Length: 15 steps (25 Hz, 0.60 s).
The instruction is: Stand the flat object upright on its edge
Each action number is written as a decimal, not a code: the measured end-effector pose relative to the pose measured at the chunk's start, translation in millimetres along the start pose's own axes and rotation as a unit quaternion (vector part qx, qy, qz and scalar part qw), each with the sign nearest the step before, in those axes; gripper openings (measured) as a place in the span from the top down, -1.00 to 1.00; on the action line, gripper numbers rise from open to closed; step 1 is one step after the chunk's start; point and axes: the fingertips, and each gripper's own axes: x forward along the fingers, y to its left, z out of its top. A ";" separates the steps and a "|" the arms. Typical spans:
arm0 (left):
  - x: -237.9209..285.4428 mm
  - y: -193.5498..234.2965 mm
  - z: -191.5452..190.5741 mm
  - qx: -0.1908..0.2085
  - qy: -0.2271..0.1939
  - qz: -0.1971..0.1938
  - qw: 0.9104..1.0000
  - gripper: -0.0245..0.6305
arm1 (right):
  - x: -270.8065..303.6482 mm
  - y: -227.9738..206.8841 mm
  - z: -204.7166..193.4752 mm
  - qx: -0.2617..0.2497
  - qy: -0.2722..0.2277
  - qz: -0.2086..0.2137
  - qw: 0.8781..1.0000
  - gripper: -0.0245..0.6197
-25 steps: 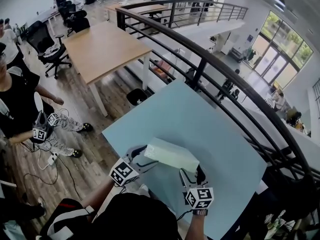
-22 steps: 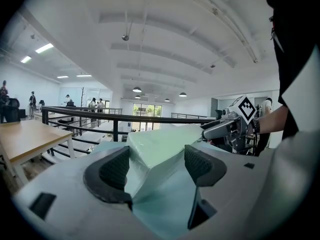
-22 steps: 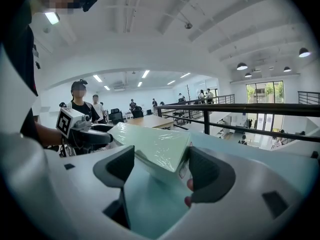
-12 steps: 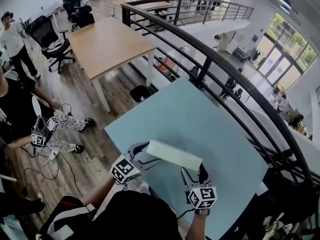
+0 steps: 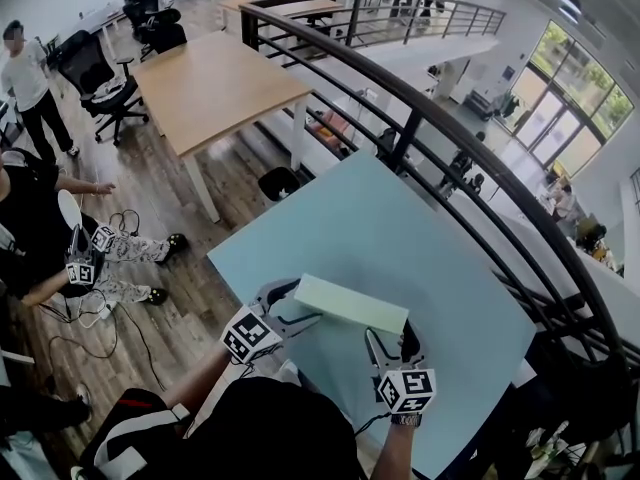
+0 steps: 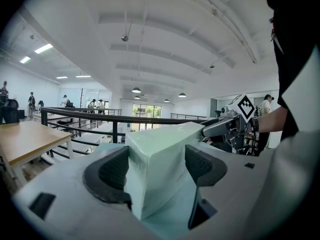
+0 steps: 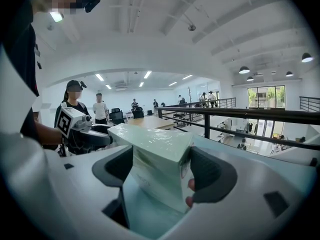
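A flat pale green box (image 5: 350, 305) wrapped in film stands on its long edge on the light blue table (image 5: 400, 218), close to me. My left gripper (image 5: 296, 304) is shut across the box's left end. My right gripper (image 5: 391, 339) is shut across its right end, jaws spread wide over the box's thickness. In the left gripper view the box (image 6: 160, 169) fills the gap between both pads of the left gripper (image 6: 157, 165). The right gripper view shows the box (image 7: 155, 156) wedged the same way in the right gripper (image 7: 160, 170).
A black curved railing (image 5: 420, 118) runs just past the table's far and right sides. The table's left edge (image 5: 225, 258) drops to a wooden floor. There a person (image 5: 30, 208) holds other grippers, with a wooden desk (image 5: 210, 83) and office chairs beyond.
Between the two grippers the box has tipped from a slant to steeper on its edge and shifted slightly right. Both grippers stayed at its ends.
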 end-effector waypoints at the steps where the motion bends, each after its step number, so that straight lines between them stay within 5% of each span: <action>1: 0.0 0.0 -0.2 0.000 0.000 -0.001 1.000 -0.09 | 0.2 0.2 -0.3 0.000 0.000 -0.001 1.000 -0.11; 15: 4.9 4.3 -2.4 0.006 0.002 0.004 1.000 -0.09 | 6.3 -4.2 -4.9 0.017 -0.003 -0.015 1.000 -0.11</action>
